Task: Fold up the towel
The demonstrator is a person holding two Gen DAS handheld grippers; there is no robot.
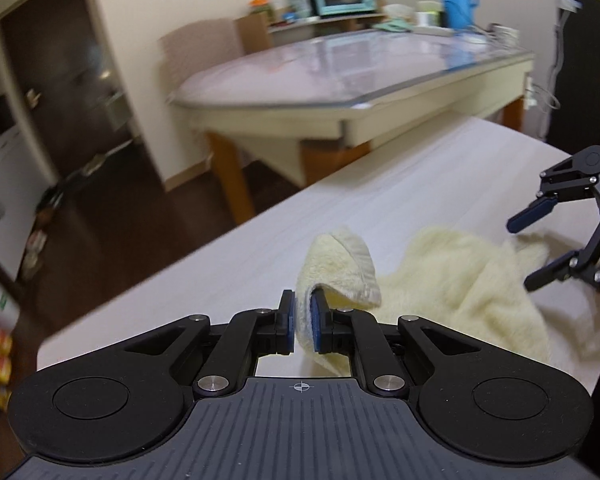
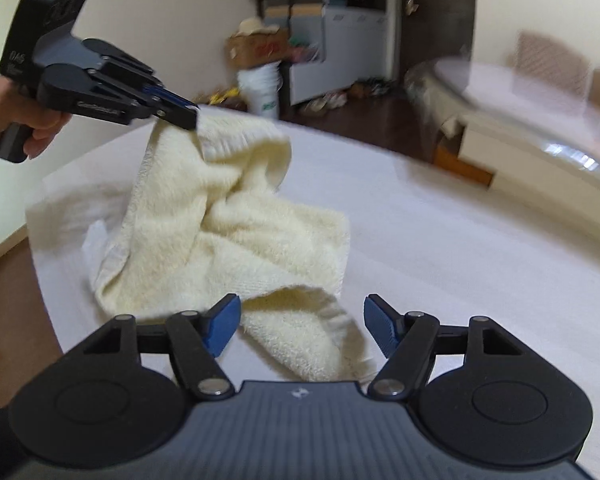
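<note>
Crumpled cream towel [image 2: 236, 236], apparently fluffy

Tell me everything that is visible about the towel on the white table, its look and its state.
The towel is pale cream, fluffy terry cloth with a flat woven band along its edge. It is not folded: it lies crumpled on the white table. The left gripper is shut on one edge and lifts it, so that cloth hangs from the fingers. Another part lies between the fingers of the open right gripper, which do not press on it.

two close wrist views angled down, sharing the towel [image 1: 452, 280] on table [image 2: 460, 248]
</note>
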